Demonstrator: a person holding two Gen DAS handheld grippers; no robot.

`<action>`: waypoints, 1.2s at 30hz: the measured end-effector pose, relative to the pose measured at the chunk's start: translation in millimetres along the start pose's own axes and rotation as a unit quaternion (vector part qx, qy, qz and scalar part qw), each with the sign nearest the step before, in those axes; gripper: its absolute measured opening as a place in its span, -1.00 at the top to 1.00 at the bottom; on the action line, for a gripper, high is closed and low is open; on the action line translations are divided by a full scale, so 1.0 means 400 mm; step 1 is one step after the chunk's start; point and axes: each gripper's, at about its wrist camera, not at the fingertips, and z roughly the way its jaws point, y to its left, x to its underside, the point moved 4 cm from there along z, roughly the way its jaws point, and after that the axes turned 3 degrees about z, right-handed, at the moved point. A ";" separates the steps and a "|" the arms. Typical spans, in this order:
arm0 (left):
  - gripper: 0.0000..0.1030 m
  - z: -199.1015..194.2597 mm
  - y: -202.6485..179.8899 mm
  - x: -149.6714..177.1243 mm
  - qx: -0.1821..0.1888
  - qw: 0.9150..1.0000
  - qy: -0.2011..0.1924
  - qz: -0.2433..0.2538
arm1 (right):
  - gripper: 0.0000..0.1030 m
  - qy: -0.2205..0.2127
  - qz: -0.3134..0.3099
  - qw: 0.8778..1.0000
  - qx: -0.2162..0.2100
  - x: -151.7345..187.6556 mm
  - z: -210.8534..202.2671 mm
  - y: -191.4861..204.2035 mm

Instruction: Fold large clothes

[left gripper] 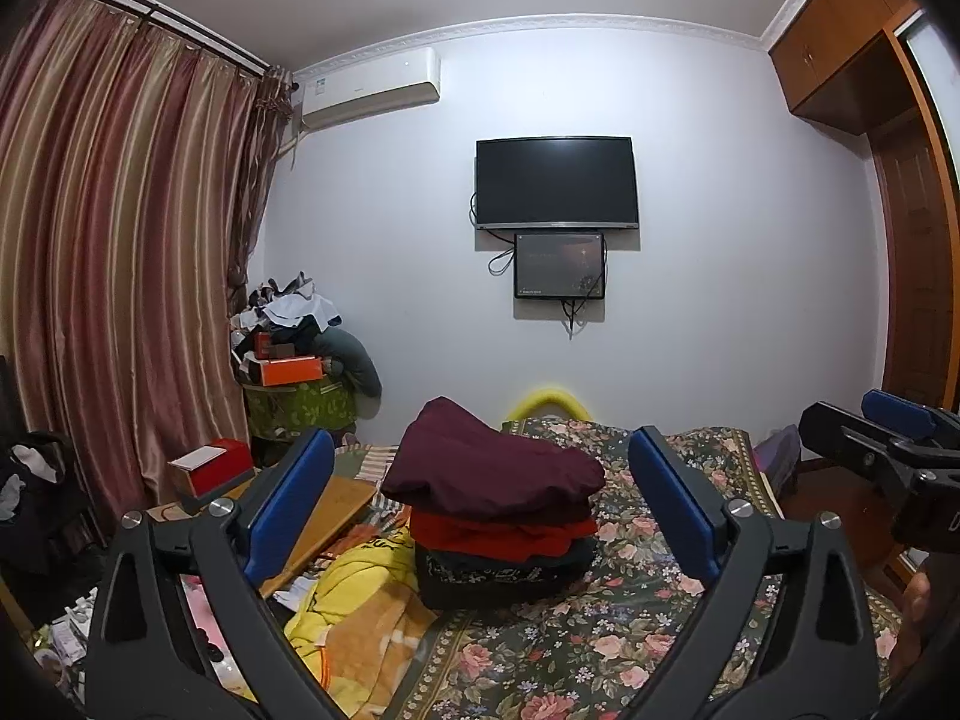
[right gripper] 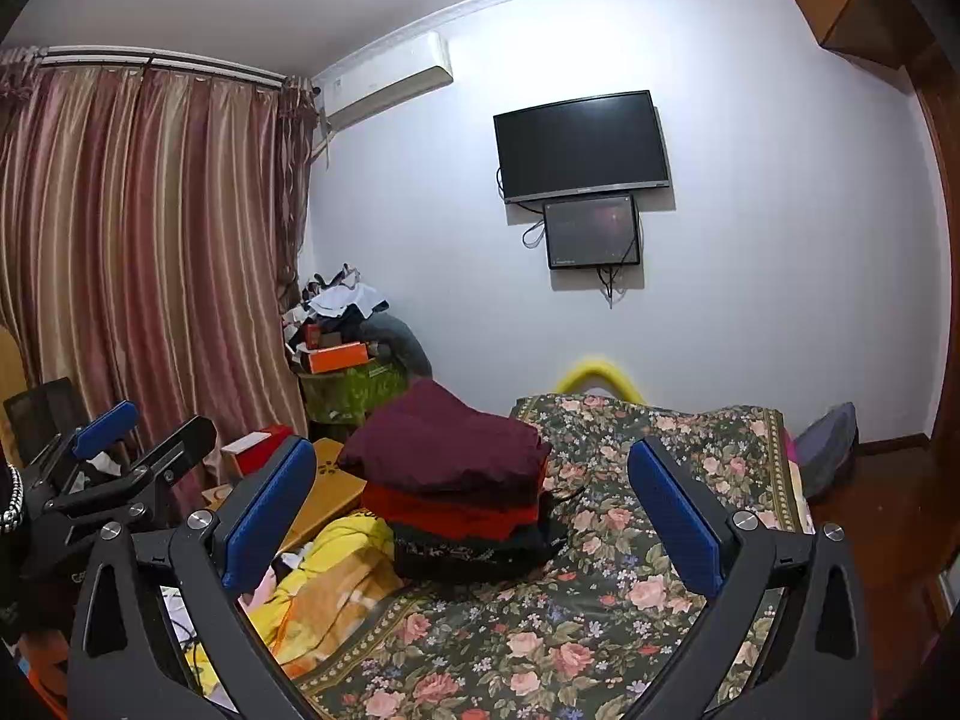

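Observation:
A stack of folded clothes stands on the floral bedspread (left gripper: 600,648): a maroon garment (left gripper: 486,462) on top, a red one (left gripper: 504,534) under it, a dark one (left gripper: 498,576) at the bottom. The stack also shows in the right wrist view (right gripper: 450,450). My left gripper (left gripper: 480,510) is open and empty, held above the bed in front of the stack. My right gripper (right gripper: 474,516) is open and empty too, beside the left one. The right gripper shows at the right edge of the left wrist view (left gripper: 888,444), and the left gripper at the left of the right wrist view (right gripper: 120,450).
A yellow and orange blanket (left gripper: 360,618) lies bunched at the bed's left. A wooden board (left gripper: 324,516) and a red box (left gripper: 210,468) sit beyond it. A cluttered pile with an orange box (left gripper: 294,369) stands by the curtain (left gripper: 120,270). A TV (left gripper: 555,180) hangs on the far wall.

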 end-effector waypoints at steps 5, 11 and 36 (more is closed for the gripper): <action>-0.97 0.006 -0.005 0.006 0.003 1.000 0.002 0.001 | -1.00 0.007 -0.001 1.000 0.001 0.000 0.003 0.002; -0.98 0.014 -0.005 0.012 0.009 1.000 0.008 -0.006 | -1.00 0.009 -0.005 1.000 0.004 0.000 0.001 0.005; -0.98 0.020 -0.012 0.016 0.022 1.000 0.014 -0.013 | -1.00 0.014 -0.010 1.000 0.007 0.004 0.003 0.000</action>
